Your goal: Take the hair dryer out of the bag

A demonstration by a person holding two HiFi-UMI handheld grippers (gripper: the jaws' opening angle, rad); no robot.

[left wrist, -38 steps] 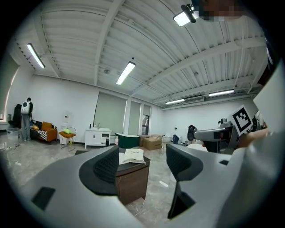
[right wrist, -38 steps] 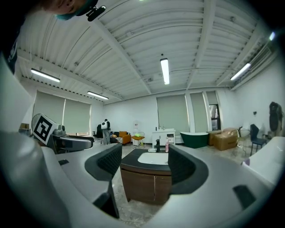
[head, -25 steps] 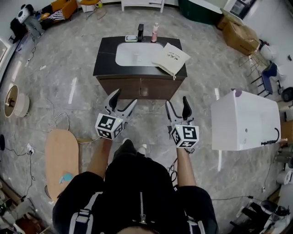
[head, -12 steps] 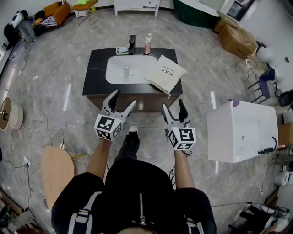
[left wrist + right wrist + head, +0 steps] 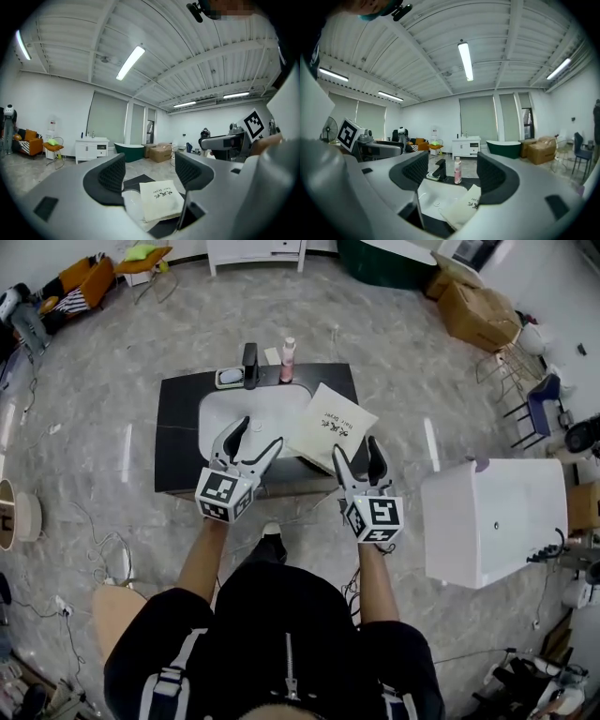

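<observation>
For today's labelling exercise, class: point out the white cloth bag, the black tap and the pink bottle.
white cloth bag (image 5: pixel 330 426), head view, middle of its printed face.
black tap (image 5: pixel 249 367), head view, its upright body.
pink bottle (image 5: pixel 458 171), right gripper view, its body below the cap.

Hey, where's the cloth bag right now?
In the head view, the cream cloth bag lies on the dark vanity counter, at the right edge of the white sink basin, just ahead of the right tool.
</observation>
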